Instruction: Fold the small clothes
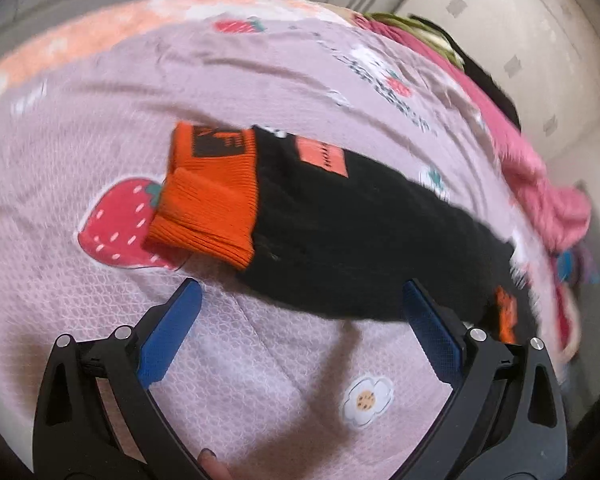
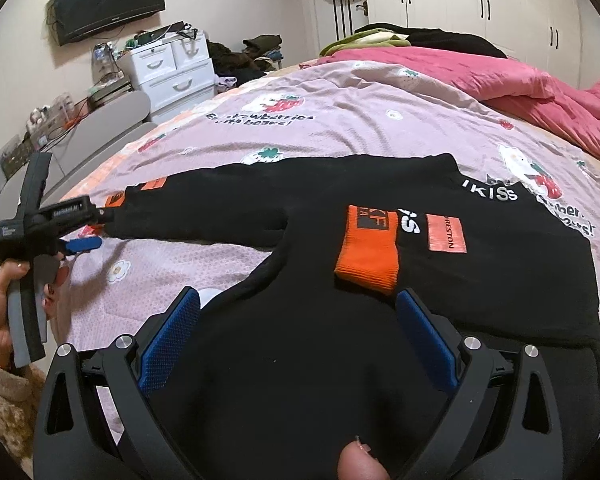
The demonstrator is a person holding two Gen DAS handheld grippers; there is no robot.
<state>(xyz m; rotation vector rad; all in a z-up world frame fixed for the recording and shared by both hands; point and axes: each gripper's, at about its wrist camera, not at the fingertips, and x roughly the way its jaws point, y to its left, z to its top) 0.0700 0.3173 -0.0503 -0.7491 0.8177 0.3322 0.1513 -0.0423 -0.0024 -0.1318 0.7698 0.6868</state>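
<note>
A black sweater [image 2: 340,240] with orange cuffs lies flat on the bed [image 2: 340,120], spread over the pink strawberry cover. 1 sleeve is already folded across the chest, so its orange cuff [image 2: 368,248] rests beside the orange patch [image 2: 446,234], near the middle. The other sleeve [image 2: 200,216] stretches out to the left, probably the next part to fold in.

The left claw [image 1: 300,308] hangs released above the bare cover, just beside the garment's near edge, holding nothing. In the right view, the left claw [image 2: 88,232] sits at the end of the stretched sleeve, by its cuff, well placed to pick it up. The right claw [image 2: 298,312] also gapes wide, hovering over the sweater's lower body without gripping; it may be there to pin the fabric while the sleeve comes over.
</note>
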